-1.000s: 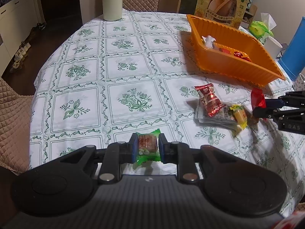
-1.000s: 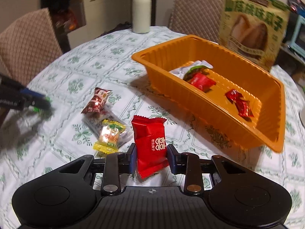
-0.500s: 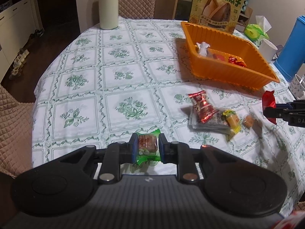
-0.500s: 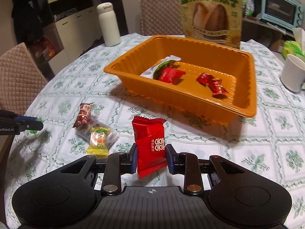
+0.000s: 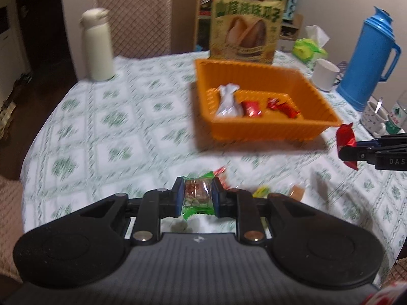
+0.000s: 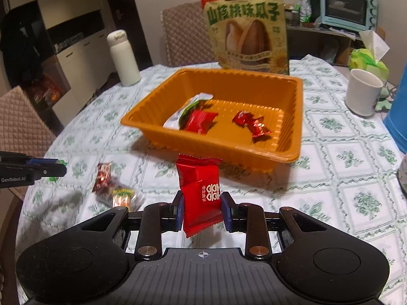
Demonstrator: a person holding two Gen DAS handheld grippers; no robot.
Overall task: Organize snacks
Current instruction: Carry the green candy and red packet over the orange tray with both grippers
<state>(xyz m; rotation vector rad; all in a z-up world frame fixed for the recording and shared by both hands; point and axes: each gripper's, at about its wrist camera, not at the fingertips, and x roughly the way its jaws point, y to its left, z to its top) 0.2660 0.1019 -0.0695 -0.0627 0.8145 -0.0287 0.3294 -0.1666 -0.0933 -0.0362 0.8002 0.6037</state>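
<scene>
- While both claws hang above the tablecloth [image 6: 330, 152], the left gripper [image 5: 197, 197] is clamped tight on a green-wrapped snack [image 5: 197, 197].
- The right gripper [image 6: 202, 207] pinches a red packet [image 6: 199, 190], upright, just in front of the orange tray [image 6: 254, 152].
- The tray holds three snacks; loose sweets [image 6: 112, 188] lie on the cloth beside it.

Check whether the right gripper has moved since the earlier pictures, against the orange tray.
Yes. In the left wrist view the right gripper, shut on its red packet, now sits near the orange tray's right corner, no longer down by the loose snacks.
</scene>
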